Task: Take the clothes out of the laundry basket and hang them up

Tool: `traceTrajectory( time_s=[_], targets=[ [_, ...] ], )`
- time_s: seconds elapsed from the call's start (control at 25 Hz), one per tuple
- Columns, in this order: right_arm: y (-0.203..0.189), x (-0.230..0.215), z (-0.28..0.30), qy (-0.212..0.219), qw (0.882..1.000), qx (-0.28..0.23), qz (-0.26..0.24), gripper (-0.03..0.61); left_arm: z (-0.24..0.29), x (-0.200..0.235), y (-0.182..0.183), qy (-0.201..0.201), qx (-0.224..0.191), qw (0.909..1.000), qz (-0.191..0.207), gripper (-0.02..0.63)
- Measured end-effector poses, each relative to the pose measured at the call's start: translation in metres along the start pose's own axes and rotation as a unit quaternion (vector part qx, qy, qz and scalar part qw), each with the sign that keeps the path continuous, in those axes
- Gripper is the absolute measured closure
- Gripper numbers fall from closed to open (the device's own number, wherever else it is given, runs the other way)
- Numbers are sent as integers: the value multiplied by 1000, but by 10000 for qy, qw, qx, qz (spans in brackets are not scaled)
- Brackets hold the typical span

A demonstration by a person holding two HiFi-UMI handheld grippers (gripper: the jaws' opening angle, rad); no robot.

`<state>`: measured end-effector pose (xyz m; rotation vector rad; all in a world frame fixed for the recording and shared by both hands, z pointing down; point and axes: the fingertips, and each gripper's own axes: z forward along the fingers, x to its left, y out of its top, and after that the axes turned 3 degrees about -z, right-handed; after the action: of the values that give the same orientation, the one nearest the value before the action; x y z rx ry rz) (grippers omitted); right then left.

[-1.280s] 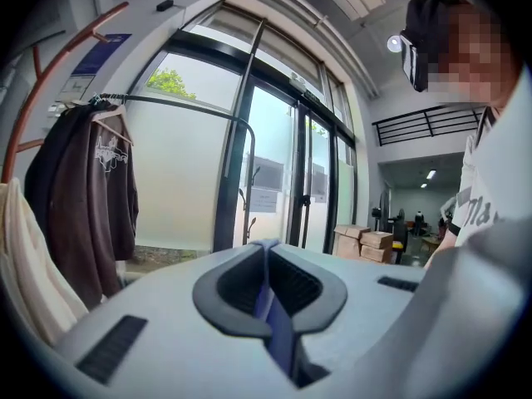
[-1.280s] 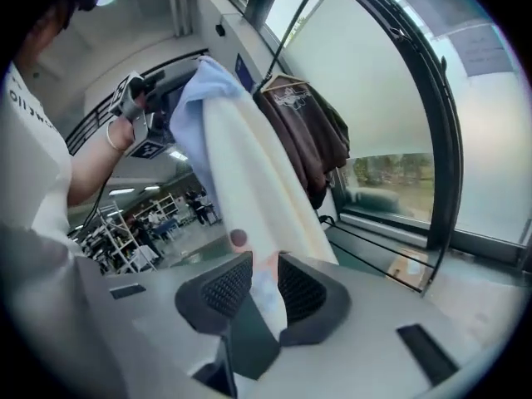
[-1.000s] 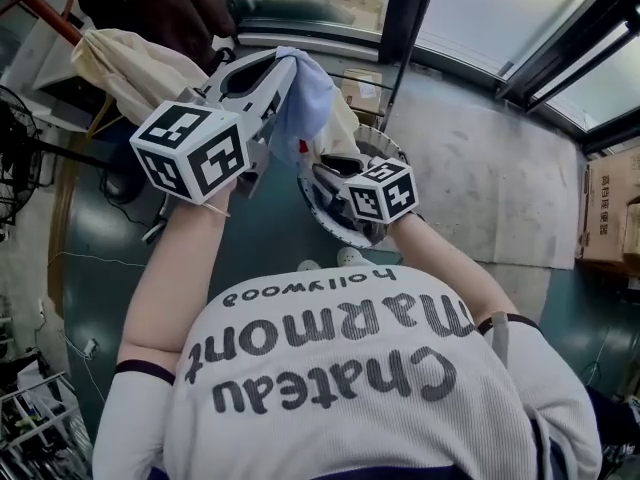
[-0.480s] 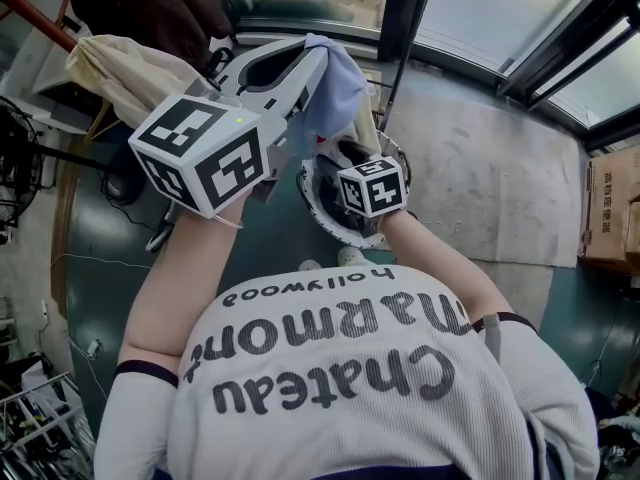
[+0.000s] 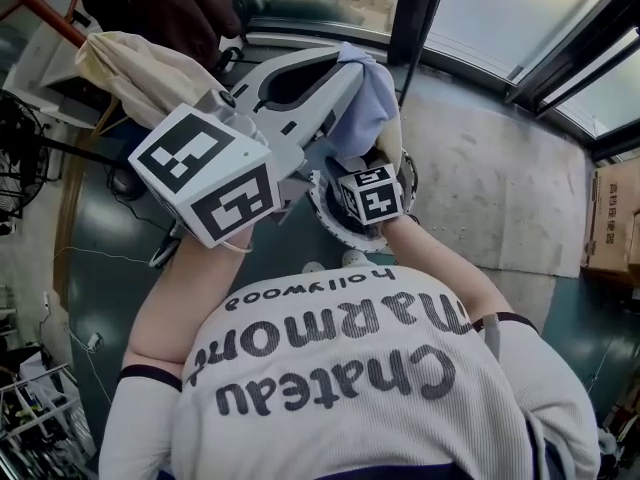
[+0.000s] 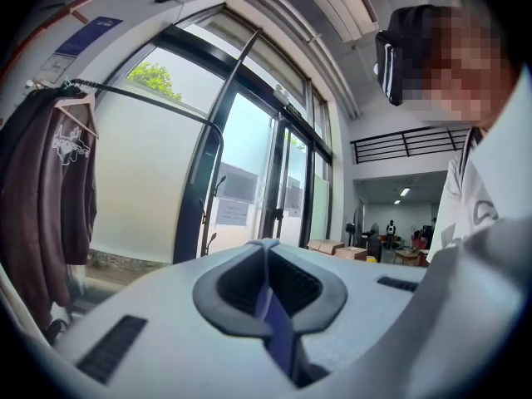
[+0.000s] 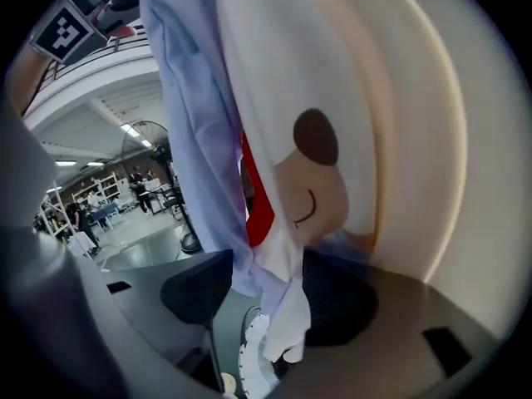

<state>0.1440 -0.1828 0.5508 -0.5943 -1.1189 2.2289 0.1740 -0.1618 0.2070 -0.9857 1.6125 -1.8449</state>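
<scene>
My left gripper (image 5: 345, 68) is raised in front of me, shut on the top of a pale blue garment (image 5: 372, 108). In the left gripper view a strip of that blue cloth (image 6: 276, 327) is pinched between the shut jaws (image 6: 266, 249). The garment hangs down over the white laundry basket (image 5: 325, 218). My right gripper's marker cube (image 5: 371, 193) sits just below the garment, hiding its jaws. In the right gripper view the right gripper (image 7: 266, 296) has just been opening; the garment's white cartoon-printed part (image 7: 312, 181) hangs loosely between the spread pads (image 7: 195, 293).
A dark brown top (image 6: 50, 189) hangs on a rail at the left, with a beige garment (image 5: 140, 68) beside it. Tall glass doors (image 6: 241, 189) stand ahead. Cardboard boxes (image 5: 612, 218) sit at the right and a floor fan (image 5: 18, 158) at the left.
My left gripper has lifted the blue garment higher and to the right. The right gripper has shifted in under the hanging cloth, above the basket.
</scene>
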Motion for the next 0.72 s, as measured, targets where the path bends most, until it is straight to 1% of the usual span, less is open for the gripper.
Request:
traceTrajectory(
  time_s=[0.08,0.2,0.32,0.36,0.4,0.44,0.48,0.52,0.6,0.64,0.72],
  targets=[
    [-1,-11,1,-239,9997,21,-111,313,-4,2,1,-32,-9,10000,-45,597],
    [-3,-21,2,-474,9982,90,-366,313,-9,1,2,-87,-42,9996,-259,597],
    [0,-31,4,-631,9973,66,-374,318,-10,-6,2,-211,-50,9989,-407,597],
    [3,-34,4,-706,9968,38,-375,368,-10,-7,2,-237,-61,9988,-426,597],
    [7,-37,3,-793,9961,4,-396,459,-11,-8,4,-246,-81,9987,-431,597],
    [10,-40,2,-862,9954,-26,-427,505,-12,-7,6,-234,-106,9988,-421,597],
    [12,-41,1,-894,9949,-48,-456,518,-13,-5,8,-200,-132,9989,-395,597],
    [14,-41,0,-880,9950,-62,-478,526,-15,-2,11,-153,-155,9991,-356,597],
    [15,-34,-3,-708,9962,-75,-495,532,-18,6,16,-35,-189,9996,-214,597],
    [14,-29,-5,-551,9973,-68,-490,534,-21,10,18,60,-195,9998,-68,597],
    [10,-14,-13,-104,9988,-30,-478,536,-27,23,22,321,-200,9989,282,597]
  ],
)
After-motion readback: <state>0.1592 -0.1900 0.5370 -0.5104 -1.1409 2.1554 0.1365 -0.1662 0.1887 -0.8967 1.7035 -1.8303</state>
